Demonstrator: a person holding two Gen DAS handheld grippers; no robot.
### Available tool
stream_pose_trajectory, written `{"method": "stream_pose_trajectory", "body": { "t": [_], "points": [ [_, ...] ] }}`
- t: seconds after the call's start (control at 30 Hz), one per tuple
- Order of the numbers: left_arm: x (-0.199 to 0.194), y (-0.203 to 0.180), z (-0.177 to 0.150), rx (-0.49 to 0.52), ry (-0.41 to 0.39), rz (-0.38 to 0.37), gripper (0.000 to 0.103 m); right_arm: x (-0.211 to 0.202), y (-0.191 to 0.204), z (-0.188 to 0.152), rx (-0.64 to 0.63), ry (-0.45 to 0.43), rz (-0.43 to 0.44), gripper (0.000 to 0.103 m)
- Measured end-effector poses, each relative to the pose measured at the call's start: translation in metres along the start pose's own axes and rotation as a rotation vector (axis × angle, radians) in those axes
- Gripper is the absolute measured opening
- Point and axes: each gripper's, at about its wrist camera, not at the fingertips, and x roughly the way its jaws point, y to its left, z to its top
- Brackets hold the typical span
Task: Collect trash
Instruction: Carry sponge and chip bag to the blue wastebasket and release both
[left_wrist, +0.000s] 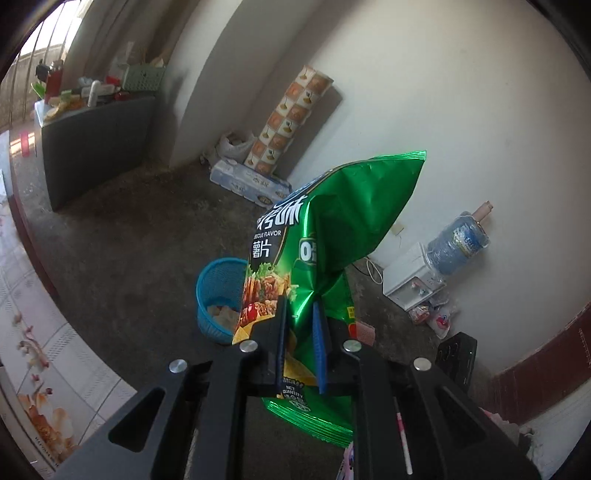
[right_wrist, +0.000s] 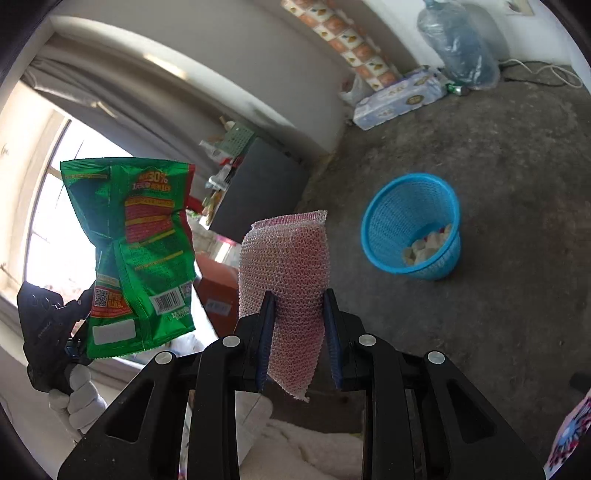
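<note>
My left gripper (left_wrist: 300, 317) is shut on a crumpled green chip bag (left_wrist: 332, 229), which stands up between its blue pads. The same chip bag (right_wrist: 136, 254) shows at the left of the right wrist view, with a white-gloved hand (right_wrist: 75, 402) under the left tool. My right gripper (right_wrist: 298, 314) is shut on a pink mesh scouring pad (right_wrist: 286, 269) that sticks up past the fingertips. A blue mesh bin (left_wrist: 218, 299) sits on the floor just behind the bag; the bin (right_wrist: 413, 225) lies ahead and right of the pad, with pale scraps in it.
A dark cabinet (left_wrist: 96, 147) with clutter on top stands at the left. A patterned roll (left_wrist: 288, 122), a pack of tissue (left_wrist: 247, 181), a water jug (left_wrist: 458, 247) and a white appliance (left_wrist: 410, 280) line the wall. Bare concrete floor (right_wrist: 498, 155) surrounds the bin.
</note>
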Motion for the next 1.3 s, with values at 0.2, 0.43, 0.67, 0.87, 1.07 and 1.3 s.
{"method": "stream_pose_trajectory", "body": {
  "t": [0.2,0.43,0.67,0.87,1.07,1.3],
  "points": [
    [0.163,0.039,0.029,-0.124,0.212,0.015,0.012,0.059,-0.061,0.039,0.152,-0.004,-0.106,0.024],
    [0.296,0.082,0.040,-0.199,0.322,0.133,0.028,0.131,-0.099,0.068,0.224,-0.013,-0.180,0.031],
    [0.332,0.124,0.033,-0.285,0.337,0.285,0.046,0.221,-0.144,0.076,0.286,0.116,-0.262,0.047],
    [0.294,0.113,0.049,-0.205,0.277,0.288,0.047,0.224,-0.152,0.065,0.269,0.120,-0.277,0.047],
    [0.238,0.092,0.065,-0.159,0.228,0.253,0.047,0.210,-0.147,0.058,0.250,0.105,-0.266,0.048],
    [0.117,0.049,0.044,-0.042,0.112,0.209,0.050,0.163,-0.114,0.041,0.193,0.066,-0.191,0.051]
  ]
}}
